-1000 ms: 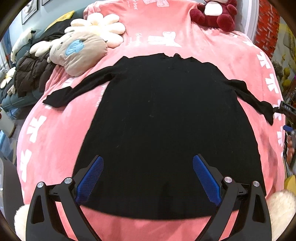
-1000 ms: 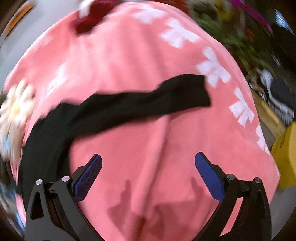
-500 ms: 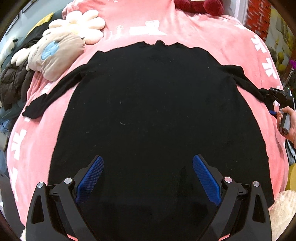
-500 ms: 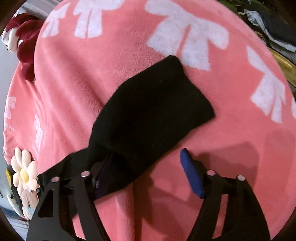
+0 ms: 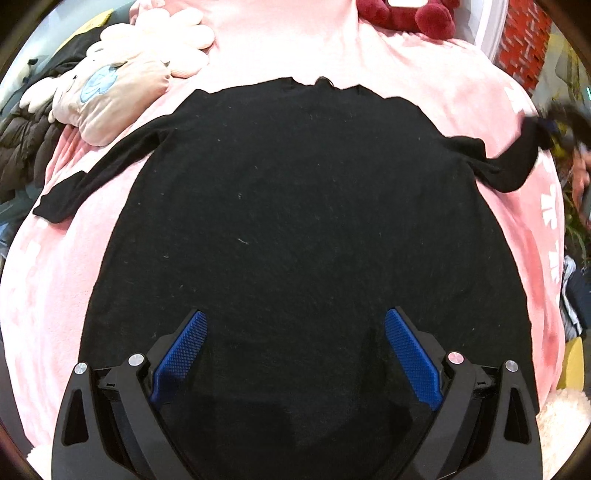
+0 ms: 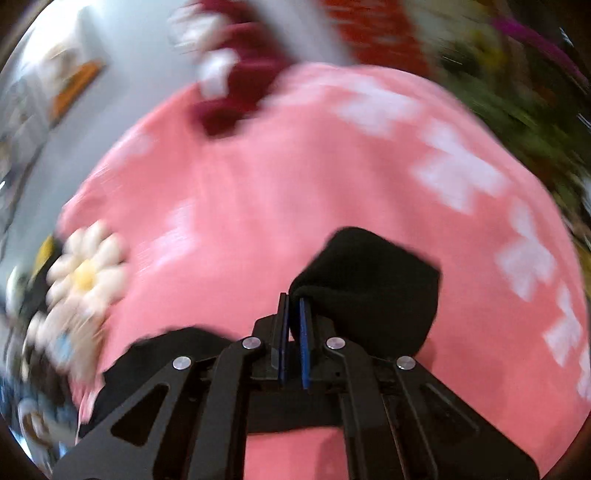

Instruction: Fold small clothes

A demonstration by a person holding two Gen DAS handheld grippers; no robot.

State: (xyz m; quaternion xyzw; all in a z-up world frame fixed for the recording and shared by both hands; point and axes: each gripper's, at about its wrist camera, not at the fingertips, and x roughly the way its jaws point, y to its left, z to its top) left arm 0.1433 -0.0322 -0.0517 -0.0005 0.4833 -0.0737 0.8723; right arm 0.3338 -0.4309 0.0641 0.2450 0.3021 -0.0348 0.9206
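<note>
A black long-sleeved top [image 5: 295,221] lies spread flat on a pink blanket [image 5: 48,295]. My left gripper [image 5: 295,347] hovers open over its lower middle, blue pads wide apart, nothing between them. The left sleeve [image 5: 92,177] rests flat on the blanket. The right sleeve [image 5: 513,162] is lifted off the blanket at its cuff. My right gripper [image 6: 293,306] is shut on that sleeve cuff [image 6: 369,284], which bulges out to the right of the pads. The right gripper [image 5: 561,125] shows only as a blur at the far right of the left wrist view.
A flower cushion [image 5: 173,40] and a beige plush pillow [image 5: 110,96] lie at the back left, beside dark jackets [image 5: 22,147]. A dark red plush toy [image 5: 406,14] sits at the head. A red brick wall [image 5: 524,44] and plants [image 6: 517,74] stand on the right.
My right gripper closed on the right sleeve cuff and lifted it off the blanket. My left gripper came forward and lower over the top, staying open.
</note>
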